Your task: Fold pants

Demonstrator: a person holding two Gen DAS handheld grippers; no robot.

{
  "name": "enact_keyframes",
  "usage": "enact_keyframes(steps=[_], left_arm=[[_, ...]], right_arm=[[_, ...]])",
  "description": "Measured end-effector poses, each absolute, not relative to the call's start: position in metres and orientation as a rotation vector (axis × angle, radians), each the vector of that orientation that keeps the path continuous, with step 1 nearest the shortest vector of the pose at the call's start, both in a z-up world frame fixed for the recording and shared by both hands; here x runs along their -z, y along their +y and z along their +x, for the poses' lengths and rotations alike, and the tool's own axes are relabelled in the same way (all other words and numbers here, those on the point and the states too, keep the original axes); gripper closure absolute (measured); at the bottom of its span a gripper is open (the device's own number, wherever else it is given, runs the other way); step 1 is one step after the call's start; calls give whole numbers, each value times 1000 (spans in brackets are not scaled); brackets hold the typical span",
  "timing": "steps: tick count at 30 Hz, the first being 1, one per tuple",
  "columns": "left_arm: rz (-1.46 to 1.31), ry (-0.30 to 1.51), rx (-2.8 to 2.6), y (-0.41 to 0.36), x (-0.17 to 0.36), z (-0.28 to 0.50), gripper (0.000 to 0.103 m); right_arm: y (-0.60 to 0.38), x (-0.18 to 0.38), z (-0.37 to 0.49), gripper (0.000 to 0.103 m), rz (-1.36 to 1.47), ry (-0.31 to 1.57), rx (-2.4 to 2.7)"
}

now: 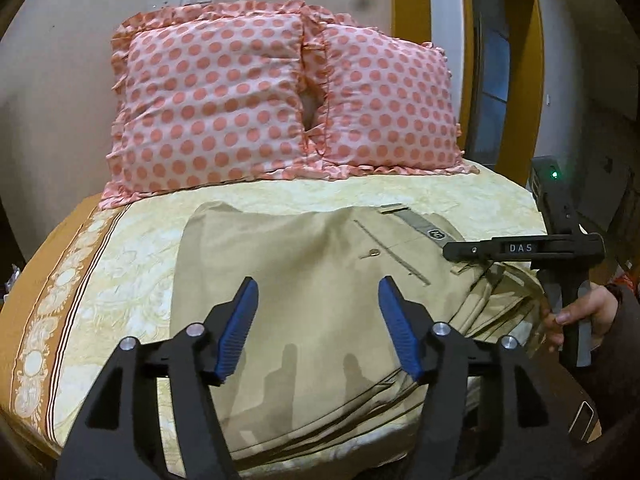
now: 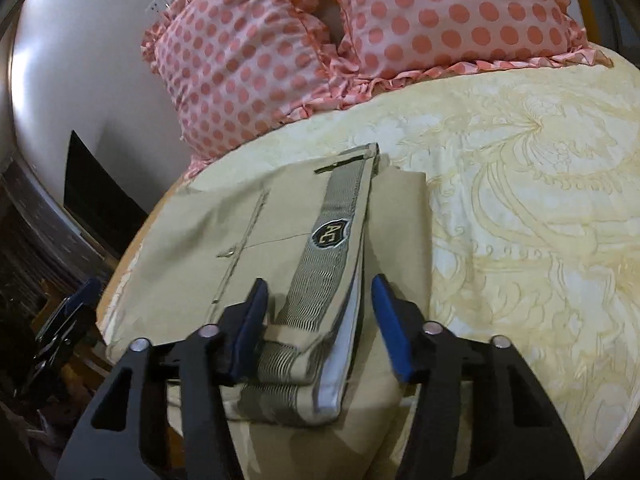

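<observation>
The khaki pants (image 1: 320,288) lie folded on the bed, waistband to the right. My left gripper (image 1: 316,292) is open, its blue pads above the folded cloth, holding nothing. In the right wrist view the pants (image 2: 280,232) show their grey waistband with a shield badge (image 2: 330,234). My right gripper (image 2: 318,288) is open, its jaws either side of the waistband end, not closed on it. The right gripper also shows in the left wrist view (image 1: 452,250), held by a hand at the pants' right edge.
Two pink polka-dot pillows (image 1: 248,96) lean against the wall at the head of the bed. The bed has a cream patterned sheet (image 2: 520,200) with an orange border (image 1: 52,280). A yellow door frame (image 1: 464,40) stands at the back right.
</observation>
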State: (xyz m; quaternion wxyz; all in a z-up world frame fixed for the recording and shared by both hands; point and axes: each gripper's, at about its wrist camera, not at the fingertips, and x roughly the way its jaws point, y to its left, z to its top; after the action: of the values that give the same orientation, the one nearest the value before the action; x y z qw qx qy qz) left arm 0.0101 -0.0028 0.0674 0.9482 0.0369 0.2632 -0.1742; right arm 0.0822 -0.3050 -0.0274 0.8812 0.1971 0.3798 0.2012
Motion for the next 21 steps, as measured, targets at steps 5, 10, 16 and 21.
enact_keyframes(steps=[5,10,16,21], left_arm=[[47,541,332,8,-66,14,36],[3,540,279,28,-69,23,28],[-93,617,224,68,-66,68,21],[-217,790,306,90,-45,123,21]], right_arm=[[-307,28,76,88,428,799,-495],[-327,8,46,96,557,702,-577],[-335,29,26,92,482,775,-456],[-359,23,53,37,572,705,-413]])
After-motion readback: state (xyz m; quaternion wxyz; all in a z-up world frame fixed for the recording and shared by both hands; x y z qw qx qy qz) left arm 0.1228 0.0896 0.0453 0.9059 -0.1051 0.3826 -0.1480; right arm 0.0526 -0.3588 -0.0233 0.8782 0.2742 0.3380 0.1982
